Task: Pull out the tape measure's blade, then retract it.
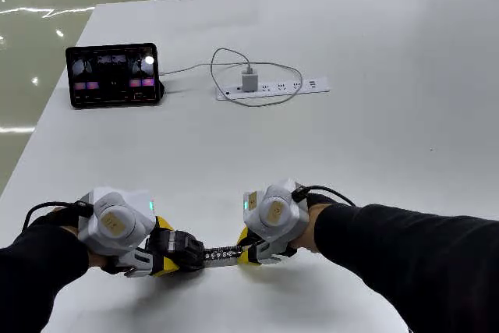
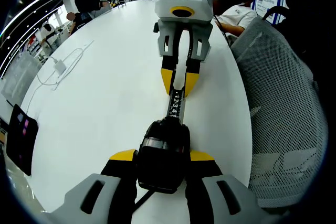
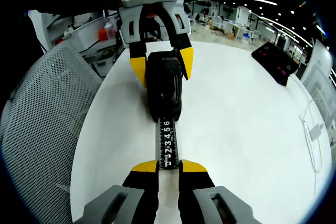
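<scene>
Pull-out step in hand, only short length drawn so far. L: tape measure case (image 3: pixel 164 85) clamped betw. left gripper (image 2: pixel 163 157) jaws, at near edge of table (image 1: pixel 312 154). R: blade (image 3: pixel 167 142) tip pinched in narrow right gripper (image 3: pixel 168 167) jaws. Next, as judged: grippers to be drawn apart in straight line, case kept steady; retraction then to be eased, not let snap.
</scene>
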Action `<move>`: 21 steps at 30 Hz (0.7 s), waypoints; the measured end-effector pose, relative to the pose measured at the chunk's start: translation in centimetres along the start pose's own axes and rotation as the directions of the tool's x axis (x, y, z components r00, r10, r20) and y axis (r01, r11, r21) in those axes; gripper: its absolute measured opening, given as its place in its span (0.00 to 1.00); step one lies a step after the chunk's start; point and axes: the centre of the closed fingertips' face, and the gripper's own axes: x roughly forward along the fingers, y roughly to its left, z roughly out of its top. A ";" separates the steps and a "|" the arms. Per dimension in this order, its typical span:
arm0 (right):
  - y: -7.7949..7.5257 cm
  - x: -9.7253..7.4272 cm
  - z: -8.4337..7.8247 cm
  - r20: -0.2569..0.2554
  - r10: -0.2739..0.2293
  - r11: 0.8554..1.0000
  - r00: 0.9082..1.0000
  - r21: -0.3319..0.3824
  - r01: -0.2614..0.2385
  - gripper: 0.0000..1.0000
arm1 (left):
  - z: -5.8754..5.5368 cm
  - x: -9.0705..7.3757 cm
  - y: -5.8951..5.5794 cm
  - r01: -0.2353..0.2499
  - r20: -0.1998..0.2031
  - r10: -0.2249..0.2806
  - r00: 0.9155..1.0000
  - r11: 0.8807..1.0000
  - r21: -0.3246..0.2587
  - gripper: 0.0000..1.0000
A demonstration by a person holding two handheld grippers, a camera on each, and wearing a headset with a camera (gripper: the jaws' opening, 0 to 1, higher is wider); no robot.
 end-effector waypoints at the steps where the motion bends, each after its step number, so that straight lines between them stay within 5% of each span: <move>1: 0.0 -0.1 -0.1 -0.001 -0.001 1.000 1.000 0.002 0.001 0.10 | 0.0 0.0 0.0 0.000 0.001 0.000 1.000 1.000 0.000 0.30; 21: 0.0 -0.9 -1.3 -0.007 -0.005 1.000 1.000 0.013 0.005 0.10 | 0.1 0.0 -0.1 0.003 0.005 -0.003 1.000 1.000 -0.001 0.30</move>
